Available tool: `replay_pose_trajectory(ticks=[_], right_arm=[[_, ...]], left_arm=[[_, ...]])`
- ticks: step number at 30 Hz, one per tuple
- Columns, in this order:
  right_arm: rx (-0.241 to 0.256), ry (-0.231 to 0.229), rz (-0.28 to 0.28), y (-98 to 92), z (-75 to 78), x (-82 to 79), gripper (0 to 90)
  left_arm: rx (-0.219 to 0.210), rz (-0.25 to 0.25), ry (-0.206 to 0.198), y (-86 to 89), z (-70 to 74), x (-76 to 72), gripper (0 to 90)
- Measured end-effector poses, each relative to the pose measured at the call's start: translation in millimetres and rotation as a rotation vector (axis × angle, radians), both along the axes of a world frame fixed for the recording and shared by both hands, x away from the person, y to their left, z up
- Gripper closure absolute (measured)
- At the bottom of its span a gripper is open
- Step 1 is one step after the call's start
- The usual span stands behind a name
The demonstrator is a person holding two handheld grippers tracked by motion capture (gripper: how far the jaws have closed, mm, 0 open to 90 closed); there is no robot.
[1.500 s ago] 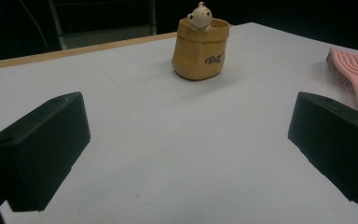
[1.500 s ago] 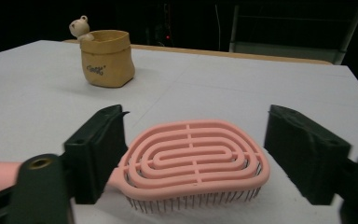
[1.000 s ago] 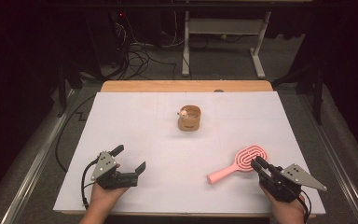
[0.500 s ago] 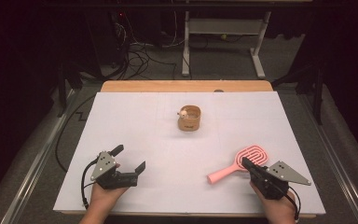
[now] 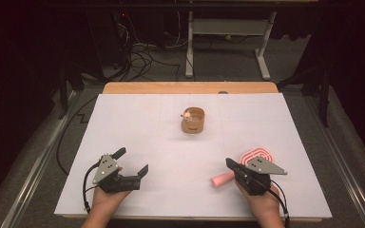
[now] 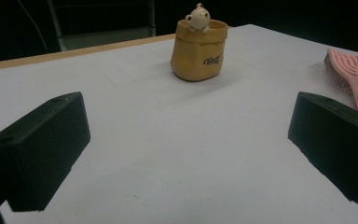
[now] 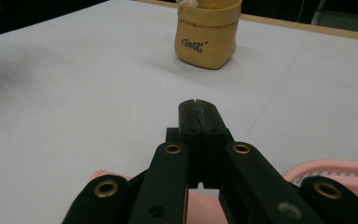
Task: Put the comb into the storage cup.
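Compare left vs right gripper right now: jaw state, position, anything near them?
The left gripper has its jaws spread wide apart with nothing between them; the right gripper has its jaws pressed together, also with nothing between them. The left gripper sits over bare white table cover; the right gripper sits over the pink brush, crossing above its handle. Shared: both are hand-held near the table's near edge, jaws pointing roughly toward the yellow pot.

You have a white sheet (image 5: 138, 118) spread over the table, with its wooden edge (image 5: 190, 88) bare at the far side. A tan pot (image 5: 193, 121) (a small figure peeks over its rim) stands mid-sheet. A pink brush (image 5: 253, 155) lies nearer you, to the right. Beyond the table, cables (image 5: 142, 61) sprawl on the floor beside a white metal frame (image 5: 225, 35).
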State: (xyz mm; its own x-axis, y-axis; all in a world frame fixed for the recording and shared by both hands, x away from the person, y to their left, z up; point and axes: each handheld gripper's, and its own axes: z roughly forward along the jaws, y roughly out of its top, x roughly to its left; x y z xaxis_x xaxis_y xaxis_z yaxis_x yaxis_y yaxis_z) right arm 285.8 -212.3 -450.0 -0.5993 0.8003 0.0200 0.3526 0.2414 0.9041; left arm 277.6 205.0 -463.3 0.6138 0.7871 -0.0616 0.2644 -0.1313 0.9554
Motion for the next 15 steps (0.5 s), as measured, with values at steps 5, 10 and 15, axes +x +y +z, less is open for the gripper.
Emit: replay_pose_trajectory(ticks=[5,10,15], right_arm=[[-0.027,0.048,0.027,14.2,-1.5,9.9,90.0],[-0.060,0.078,0.050,21.9,-6.0,12.1,90.0],[-0.078,0.106,0.065,19.8,-10.2,10.4,90.0]], left_arm=[[0.001,0.000,0.002,0.4,-1.1,0.3,0.0],[-0.001,0.004,0.005,1.1,-1.4,0.1,0.0],[-0.012,0.010,0.002,2.4,-0.4,-0.7,0.0]])
